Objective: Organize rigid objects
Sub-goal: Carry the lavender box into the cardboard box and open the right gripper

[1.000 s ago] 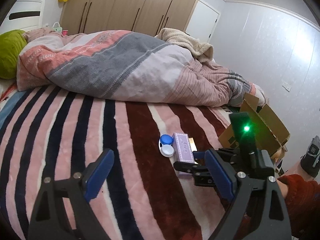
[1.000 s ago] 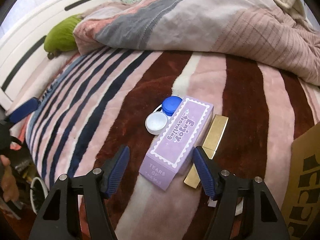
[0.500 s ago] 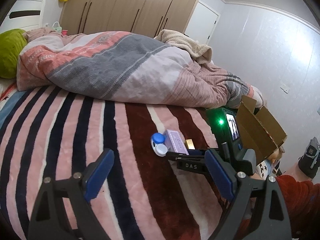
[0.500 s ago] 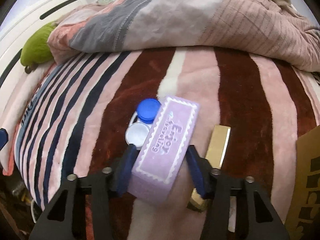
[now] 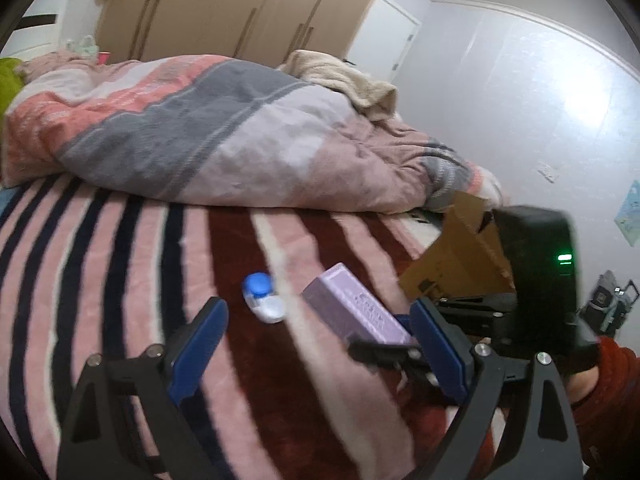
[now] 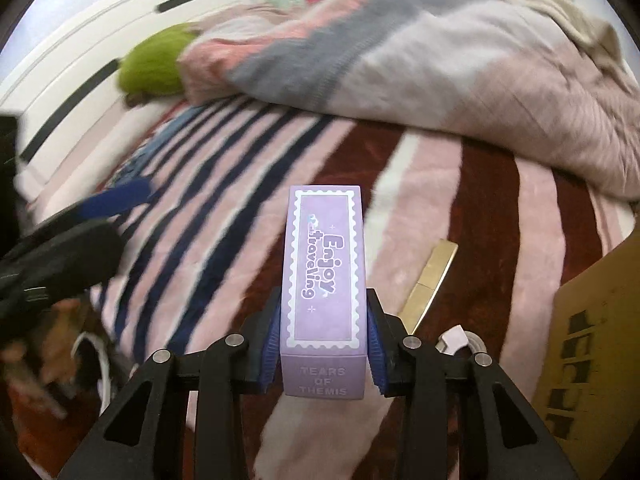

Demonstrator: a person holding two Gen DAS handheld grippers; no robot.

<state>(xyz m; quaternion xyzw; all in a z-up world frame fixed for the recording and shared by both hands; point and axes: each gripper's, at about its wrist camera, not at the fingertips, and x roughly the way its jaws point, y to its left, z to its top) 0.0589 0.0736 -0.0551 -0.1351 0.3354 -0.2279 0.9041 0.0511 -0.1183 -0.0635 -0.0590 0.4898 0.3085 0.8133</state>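
My right gripper (image 6: pixel 323 344) is shut on a long purple box (image 6: pixel 323 280) printed "Enjoy traveling" and holds it lifted above the striped bed. The box (image 5: pixel 356 310) and the right gripper (image 5: pixel 384 350) also show in the left wrist view. A blue and white contact lens case (image 5: pixel 262 296) lies on the blanket ahead of my left gripper (image 5: pixel 320 344), which is open and empty. A gold bar-shaped box (image 6: pixel 432 276) lies on the blanket to the right of the purple box.
An open cardboard box (image 5: pixel 456 256) stands at the bed's right edge; it also shows in the right wrist view (image 6: pixel 592 344). A bunched quilt (image 5: pixel 208 132) covers the far half of the bed. A green pillow (image 6: pixel 154 64) lies by the headboard.
My right gripper closed on the purple box and lifted it off the blanket, away from the lens case. The left gripper shifted slightly and stays open.
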